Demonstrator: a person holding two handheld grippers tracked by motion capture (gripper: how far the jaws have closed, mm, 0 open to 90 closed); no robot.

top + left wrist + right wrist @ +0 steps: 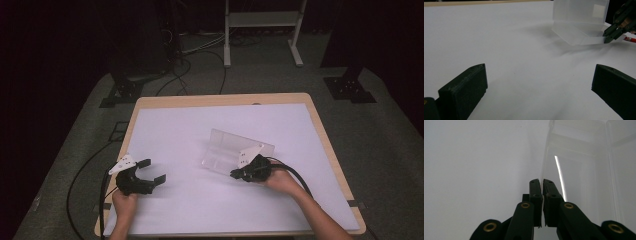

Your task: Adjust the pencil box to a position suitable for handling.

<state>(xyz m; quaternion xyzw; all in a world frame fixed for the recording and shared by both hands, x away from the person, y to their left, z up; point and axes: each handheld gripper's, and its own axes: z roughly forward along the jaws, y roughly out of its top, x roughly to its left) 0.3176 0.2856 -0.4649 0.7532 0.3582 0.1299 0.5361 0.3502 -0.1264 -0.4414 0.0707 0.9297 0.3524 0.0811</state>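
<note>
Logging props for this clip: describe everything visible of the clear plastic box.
The clear plastic box is translucent, frosted-looking and hinged, lying open on the white table cover right of centre, lid standing up behind its shallow tray. It looks empty. The right gripper is shut on the tray's near edge, fingers pinching the thin wall.

Dark room; grey carpet (360, 145); white metal rack (262, 20) behind table (220, 100).
</note>
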